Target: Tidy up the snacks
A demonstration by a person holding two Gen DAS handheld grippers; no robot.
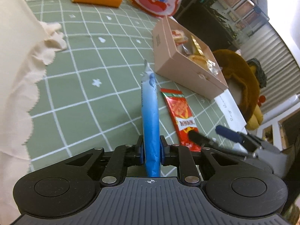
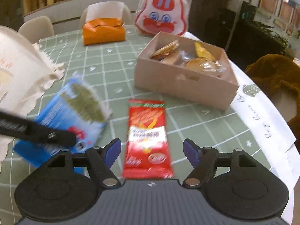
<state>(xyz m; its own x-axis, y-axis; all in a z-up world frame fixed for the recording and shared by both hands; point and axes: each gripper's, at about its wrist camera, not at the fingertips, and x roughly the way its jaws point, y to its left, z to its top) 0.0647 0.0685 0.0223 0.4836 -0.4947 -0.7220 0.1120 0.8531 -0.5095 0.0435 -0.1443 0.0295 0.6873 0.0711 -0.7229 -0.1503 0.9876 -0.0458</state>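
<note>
My left gripper is shut on a blue snack packet, held on edge above the green checked tablecloth; the packet also shows in the right wrist view, blurred, at the left. A red snack packet lies flat on the cloth, and my right gripper is open just above its near end, one finger on each side. In the left wrist view the red packet lies right of the blue one, with the right gripper over its near end. A brown cardboard box of wrapped snacks stands behind it.
An orange pack and a white bag with a red rabbit face sit at the far side. A cream cloth bag lies at the left. A white paper strip and a brown plush toy are at the table's right edge.
</note>
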